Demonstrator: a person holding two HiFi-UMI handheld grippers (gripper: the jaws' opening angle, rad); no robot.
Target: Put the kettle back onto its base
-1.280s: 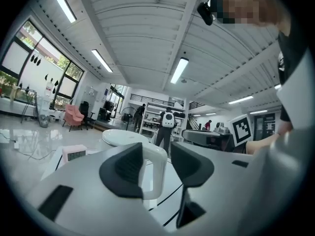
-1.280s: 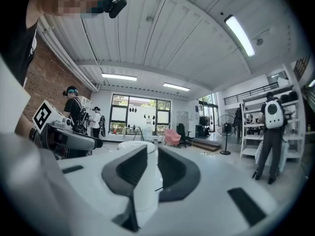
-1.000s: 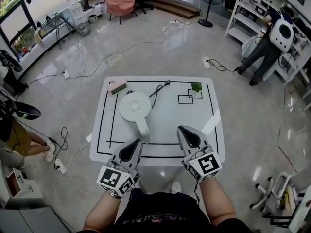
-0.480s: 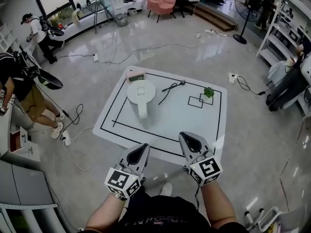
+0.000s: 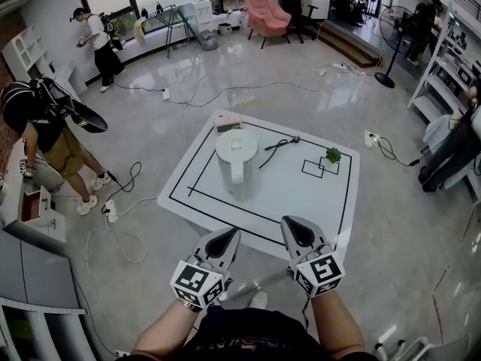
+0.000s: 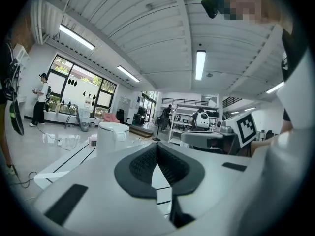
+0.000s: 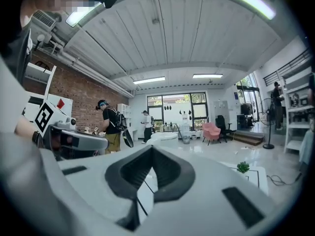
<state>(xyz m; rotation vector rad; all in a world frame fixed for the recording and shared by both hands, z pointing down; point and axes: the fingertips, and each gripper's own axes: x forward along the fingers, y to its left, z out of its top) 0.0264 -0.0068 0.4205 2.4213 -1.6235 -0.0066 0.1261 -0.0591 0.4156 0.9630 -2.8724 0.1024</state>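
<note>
- My left gripper [image 5: 229, 235] is clenched: its dark pads meet with nothing between them.
- My right gripper [image 5: 291, 224] is clenched the same way and is empty too.
- Both grippers point roughly level toward the table [image 5: 331, 201]. They are side by side at its near edge, the left one just off the edge over the floor and the right one over the table's near rim.
- The kettle [image 5: 237, 160] is white and stands upright on the far left part of the table, inside the black outline taped on the top. Its handle faces me.
- The kettle is well apart from both grippers.
- I cannot tell whether a base sits under the kettle.
- A small pink-and-white box [image 5: 228, 122] lies just beyond the kettle, at the table's far edge.
- A black cord [image 5: 276, 144] lies on the table just right of the kettle.
- A small green plant [image 5: 332, 155] sits further right, by two small black squares marked on the top.
- A person in a dark top [image 5: 41, 134] stands on the floor well to the left.
</note>
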